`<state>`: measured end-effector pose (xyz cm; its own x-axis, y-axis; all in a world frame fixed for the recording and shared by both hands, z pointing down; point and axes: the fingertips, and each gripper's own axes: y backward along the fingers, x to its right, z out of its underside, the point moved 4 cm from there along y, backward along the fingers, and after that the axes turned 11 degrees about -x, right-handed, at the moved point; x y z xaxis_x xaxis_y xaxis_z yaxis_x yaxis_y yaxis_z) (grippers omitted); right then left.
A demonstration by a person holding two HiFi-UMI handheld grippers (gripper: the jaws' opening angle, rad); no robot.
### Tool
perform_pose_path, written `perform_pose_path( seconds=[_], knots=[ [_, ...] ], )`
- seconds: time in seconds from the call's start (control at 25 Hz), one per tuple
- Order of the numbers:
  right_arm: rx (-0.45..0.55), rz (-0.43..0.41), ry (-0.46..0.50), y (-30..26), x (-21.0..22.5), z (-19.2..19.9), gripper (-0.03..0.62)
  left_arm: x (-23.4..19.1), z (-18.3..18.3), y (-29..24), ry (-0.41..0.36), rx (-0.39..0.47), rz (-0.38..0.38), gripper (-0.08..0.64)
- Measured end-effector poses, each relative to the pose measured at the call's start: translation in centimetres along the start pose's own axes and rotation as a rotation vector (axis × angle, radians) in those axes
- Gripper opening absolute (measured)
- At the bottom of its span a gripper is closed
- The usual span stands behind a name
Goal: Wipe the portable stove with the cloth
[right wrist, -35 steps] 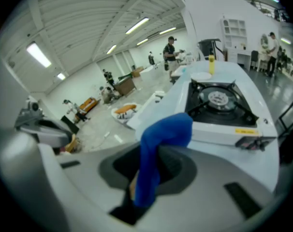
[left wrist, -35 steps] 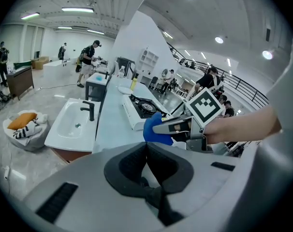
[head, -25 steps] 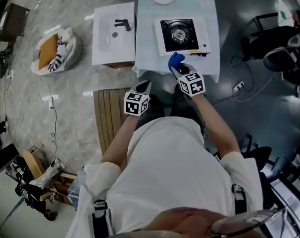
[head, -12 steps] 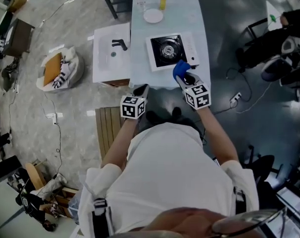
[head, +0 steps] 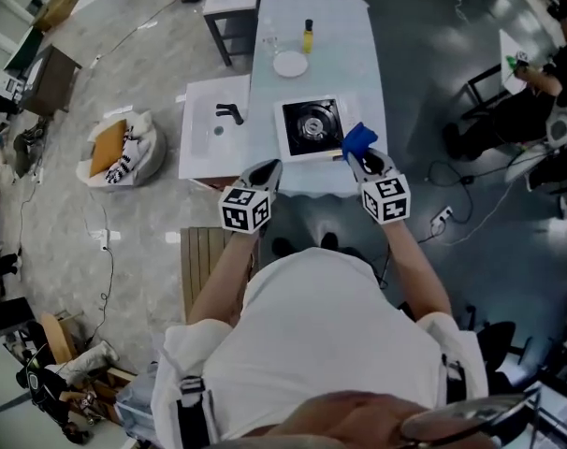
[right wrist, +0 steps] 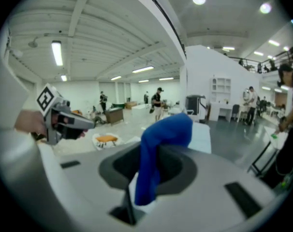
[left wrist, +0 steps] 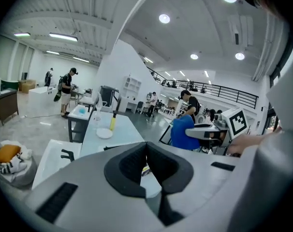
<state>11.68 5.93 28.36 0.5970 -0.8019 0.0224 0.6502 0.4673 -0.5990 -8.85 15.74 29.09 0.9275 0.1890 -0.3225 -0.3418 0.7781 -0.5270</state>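
The portable stove, black with a round burner, sits on a white sheet on the pale table. My right gripper is shut on the blue cloth, held at the stove's right front corner. In the right gripper view the blue cloth hangs pinched between the jaws. My left gripper is shut with nothing in it and hovers off the table's front left edge. In the left gripper view the jaws meet, and the right gripper with the blue cloth shows to the right.
A white plate, a yellow bottle and a clear glass stand behind the stove. A white sink unit with a black tap adjoins the table's left side. A wooden pallet lies on the floor near my left arm.
The head view has pulled back and the table sits farther up the picture. Both grippers rose with it; the right one still holds the blue cloth near the stove's right front corner.
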Motion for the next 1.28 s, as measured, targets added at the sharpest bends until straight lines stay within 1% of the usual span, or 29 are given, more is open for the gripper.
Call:
perform_pose_path(
  seconds=[0.16,0.36,0.76,0.96,1.28],
  knots=[
    [0.072,0.045,0.036,2.2,1.4,-2.1,0.091,-0.1,-2.1,0.7,-0.010,0.053,-0.021,0.032],
    [0.144,0.073,0.037,4.1,2.4,-3.4,0.091,0.2,-3.6,1.7,-0.065,0.097,-0.047,0.032],
    [0.167,0.081,0.014,4.5,3.7,-4.0,0.091,0.3,-5.0,1.6,-0.089,0.117,-0.079,0.032],
    [0.165,0.078,0.039,4.3,3.6,-4.2,0.091,0.1,-5.5,1.6,-0.090,0.121,-0.078,0.032],
    [0.177,0.071,0.045,4.4,3.4,-4.4,0.091,-0.1,-5.3,1.0,-0.086,0.125,-0.072,0.032]
  ],
)
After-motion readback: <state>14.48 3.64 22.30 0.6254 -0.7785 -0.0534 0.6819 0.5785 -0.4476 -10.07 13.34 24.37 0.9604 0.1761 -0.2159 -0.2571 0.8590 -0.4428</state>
